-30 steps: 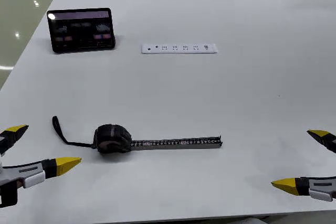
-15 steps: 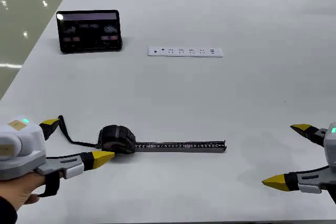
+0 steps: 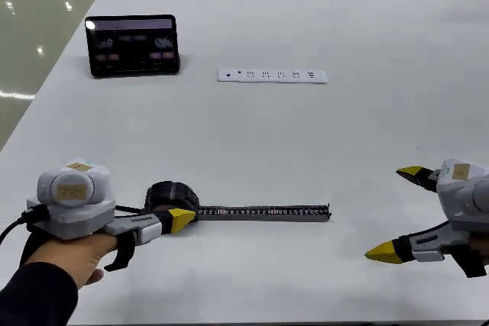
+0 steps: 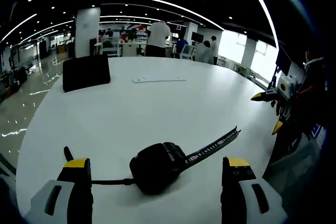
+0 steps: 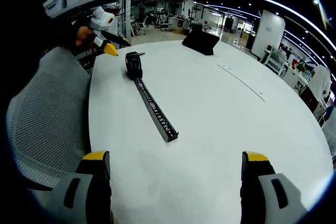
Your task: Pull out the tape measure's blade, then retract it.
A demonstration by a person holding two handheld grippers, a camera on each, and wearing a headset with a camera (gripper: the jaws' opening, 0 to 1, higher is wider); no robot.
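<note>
A black tape measure case (image 3: pixel 171 198) lies on the white table (image 3: pixel 306 143), with its blade (image 3: pixel 263 212) pulled out to the right and lying flat. My left gripper (image 3: pixel 145 198) is open, and one yellow fingertip (image 3: pixel 182 219) sits beside the case. In the left gripper view the case (image 4: pixel 157 169) lies between the spread jaws of that gripper (image 4: pixel 157 162), which are apart from it, and a strap (image 4: pixel 110 182) trails off to the left. My right gripper (image 3: pixel 394 211) is open, a little right of the blade's end. The right gripper view has the blade tip (image 5: pixel 172 136) ahead of its jaws (image 5: pixel 176 156).
A dark tablet (image 3: pixel 132 45) stands at the back left of the table. A white power strip (image 3: pixel 271 75) lies behind the tape. The table's front edge runs close under both grippers. Several people and chairs are far beyond the table.
My left gripper has moved right until its open jaws straddle the case. The right gripper has drifted left toward the blade's end. The tape itself has not moved.
</note>
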